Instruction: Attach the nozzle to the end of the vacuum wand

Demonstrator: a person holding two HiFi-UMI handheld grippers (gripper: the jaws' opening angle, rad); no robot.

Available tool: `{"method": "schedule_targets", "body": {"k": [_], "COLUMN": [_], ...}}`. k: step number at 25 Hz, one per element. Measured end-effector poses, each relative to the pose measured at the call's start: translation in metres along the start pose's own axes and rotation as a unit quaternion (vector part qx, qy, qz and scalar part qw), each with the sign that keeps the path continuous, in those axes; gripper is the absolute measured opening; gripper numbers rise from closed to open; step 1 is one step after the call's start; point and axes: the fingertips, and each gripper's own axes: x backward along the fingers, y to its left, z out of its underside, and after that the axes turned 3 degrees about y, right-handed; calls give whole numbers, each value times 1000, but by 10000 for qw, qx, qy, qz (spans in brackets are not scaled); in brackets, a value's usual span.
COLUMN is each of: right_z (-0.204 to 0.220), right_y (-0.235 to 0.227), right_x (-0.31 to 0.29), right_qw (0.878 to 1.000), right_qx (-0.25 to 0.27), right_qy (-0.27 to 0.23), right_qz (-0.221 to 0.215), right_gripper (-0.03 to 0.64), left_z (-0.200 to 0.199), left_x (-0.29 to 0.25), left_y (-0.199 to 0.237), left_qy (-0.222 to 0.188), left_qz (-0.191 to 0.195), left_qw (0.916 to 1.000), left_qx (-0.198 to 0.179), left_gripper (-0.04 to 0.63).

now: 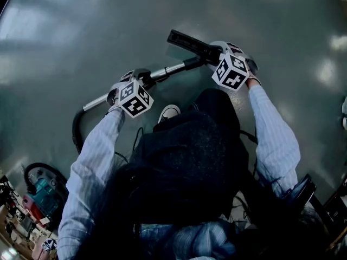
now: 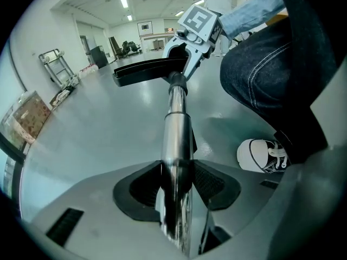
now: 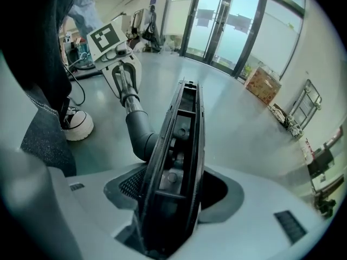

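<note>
The chrome vacuum wand (image 1: 168, 69) runs level in front of me, above the grey floor. My left gripper (image 1: 134, 79) is shut on the wand (image 2: 176, 134), whose tube sits pressed between the black pads. The black floor nozzle (image 1: 187, 41) lies in my right gripper (image 1: 216, 53), which is shut on it. Seen from the right gripper view, the nozzle (image 3: 181, 145) shows its underside, and its bent neck (image 3: 140, 134) meets the wand's end (image 3: 126, 85). The left gripper view looks along the wand to the nozzle (image 2: 146, 69) and the right gripper (image 2: 187, 47).
A black hose (image 1: 76, 134) curves from the wand's back end towards the teal vacuum body (image 1: 43, 191) at lower left. My white shoe (image 1: 169, 111) stands below the wand. A trolley (image 2: 54, 61) and cardboard boxes (image 2: 24, 118) line the far walls; glass doors (image 3: 227, 26) stand beyond.
</note>
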Motion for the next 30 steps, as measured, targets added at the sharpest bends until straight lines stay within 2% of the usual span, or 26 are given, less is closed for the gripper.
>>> {"method": "schedule_targets", "body": {"k": [7, 12, 17, 21, 30], "right_z": [-24, -28, -26, -22, 3], "right_y": [-2, 1, 4, 2, 2], "right_x": [2, 3, -6, -19, -20], "right_qw": [9988, 9991, 9991, 9979, 9966], "right_qx": [453, 333, 239, 204, -354], "right_qy": [87, 194, 326, 489, 593], "right_qz": [134, 150, 101, 369, 447], "right_gripper": [262, 262, 262, 264, 264], "left_z": [5, -3, -8, -3, 10], "left_x": [9, 12, 6, -2, -28], "left_y": [4, 5, 7, 10, 17], "left_qy": [52, 18, 146, 243, 446], "left_qz": [-101, -145, -139, -153, -76], "left_qw": [9999, 9998, 9997, 9992, 9975], "left_qx": [-74, 146, 153, 265, 534], "left_gripper": [176, 175, 172, 170, 160]}}
